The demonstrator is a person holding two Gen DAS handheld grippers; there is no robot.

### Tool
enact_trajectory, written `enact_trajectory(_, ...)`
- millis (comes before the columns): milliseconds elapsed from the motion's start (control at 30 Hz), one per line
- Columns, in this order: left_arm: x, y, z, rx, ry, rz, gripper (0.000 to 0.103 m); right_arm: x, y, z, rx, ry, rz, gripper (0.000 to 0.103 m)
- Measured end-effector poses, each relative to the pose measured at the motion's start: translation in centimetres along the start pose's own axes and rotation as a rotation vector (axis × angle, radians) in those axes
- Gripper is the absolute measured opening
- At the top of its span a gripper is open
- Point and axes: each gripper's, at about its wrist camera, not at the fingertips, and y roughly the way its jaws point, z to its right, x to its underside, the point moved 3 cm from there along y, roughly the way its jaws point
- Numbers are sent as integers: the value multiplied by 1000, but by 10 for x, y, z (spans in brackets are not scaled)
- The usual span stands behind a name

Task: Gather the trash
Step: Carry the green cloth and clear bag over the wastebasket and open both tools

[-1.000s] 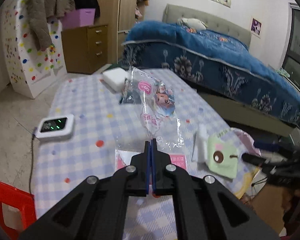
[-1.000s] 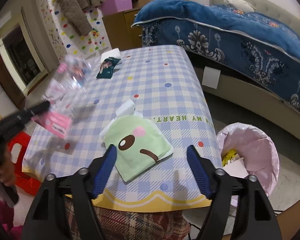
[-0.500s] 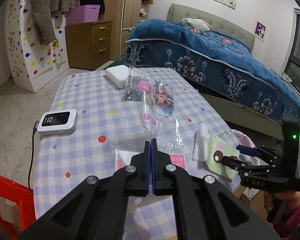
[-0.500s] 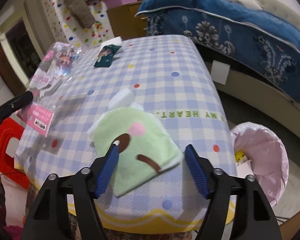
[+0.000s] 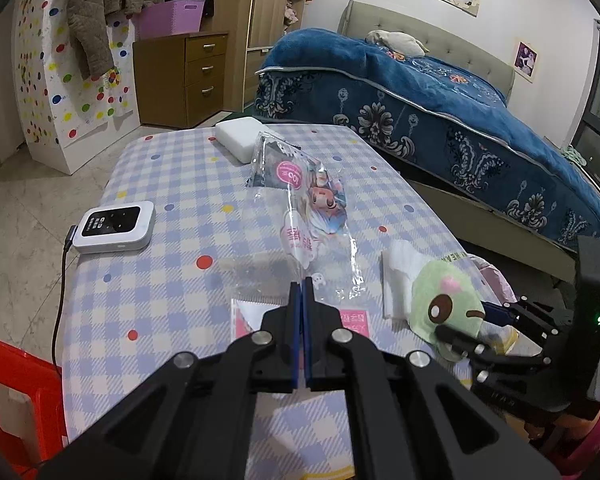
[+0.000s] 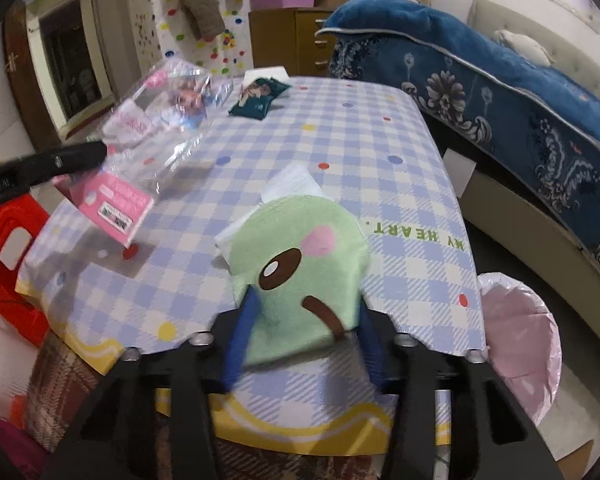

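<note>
My left gripper (image 5: 302, 282) is shut on a clear plastic wrapper (image 5: 312, 208) with a cartoon figure and a pink card end, held just above the checked table (image 5: 180, 184). In the right wrist view that wrapper (image 6: 168, 120) hangs from the left gripper (image 6: 96, 152) at the left. My right gripper (image 6: 306, 320) has its jaws closing on a green tissue pack with a face (image 6: 300, 264). Its blue pads (image 6: 244, 320) touch both sides and the pack bows between them. From the left wrist view, the right gripper (image 5: 480, 328) grips the pack (image 5: 448, 300) at the table's right edge.
A white tissue (image 6: 292, 184) lies under the pack. A pink-lined bin (image 6: 516, 320) stands on the floor at the right of the table. A dark snack packet (image 6: 260, 96), a white box (image 5: 240, 138) and a white device with a cable (image 5: 114, 226) lie on the table. A red stool (image 5: 4, 392) stands left.
My right gripper has moved forward over the green pack and its jaws have narrowed onto the pack's sides. The left gripper keeps hold of the wrapper and has hardly moved.
</note>
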Motion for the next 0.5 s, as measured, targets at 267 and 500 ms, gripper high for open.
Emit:
enact_trajectory(267, 3, -4, 17, 29, 35, -6, 0, -21, -43, 22, -43, 96, 107, 22)
enact_trajectory(500, -2, 1, 68, 111, 128, -7, 0, -25, -79, 52, 51, 148, 154, 15)
